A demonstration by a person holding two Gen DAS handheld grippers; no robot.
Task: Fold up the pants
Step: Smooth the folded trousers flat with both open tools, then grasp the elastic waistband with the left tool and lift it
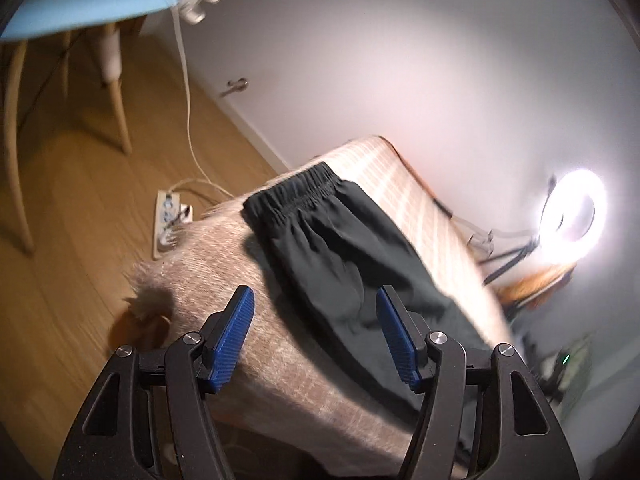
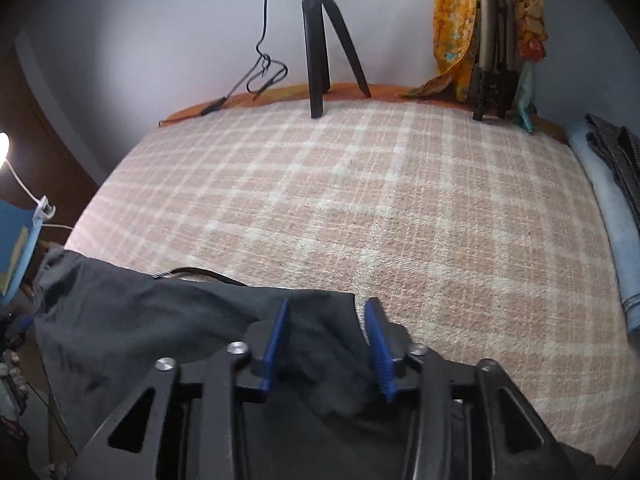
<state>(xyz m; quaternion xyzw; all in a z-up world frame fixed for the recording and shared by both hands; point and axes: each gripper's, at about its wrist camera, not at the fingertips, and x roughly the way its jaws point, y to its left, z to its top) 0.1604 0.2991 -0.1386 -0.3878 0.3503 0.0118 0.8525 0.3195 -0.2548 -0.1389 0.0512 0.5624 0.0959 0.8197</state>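
Note:
Dark grey pants (image 1: 340,252) lie on a pink checked blanket (image 1: 256,352) over the bed, elastic waistband at the far end near the bed's corner. My left gripper (image 1: 316,300) is open and empty, above the pants' near part and the blanket. In the right wrist view the pants (image 2: 140,320) lie at the lower left of the blanket (image 2: 360,200). My right gripper (image 2: 326,312) is open, its blue pads (image 2: 276,344) straddling the cloth's right edge; the cloth runs under the jaws without being pinched.
A wooden floor with a power strip (image 1: 168,220) and a white cable lies left of the bed. A chair (image 1: 80,12) stands beyond. A lit ring light (image 1: 572,216) stands at the right. A black tripod (image 2: 320,52), hanging cloths (image 2: 452,32) and folded fabric (image 2: 608,208) border the bed.

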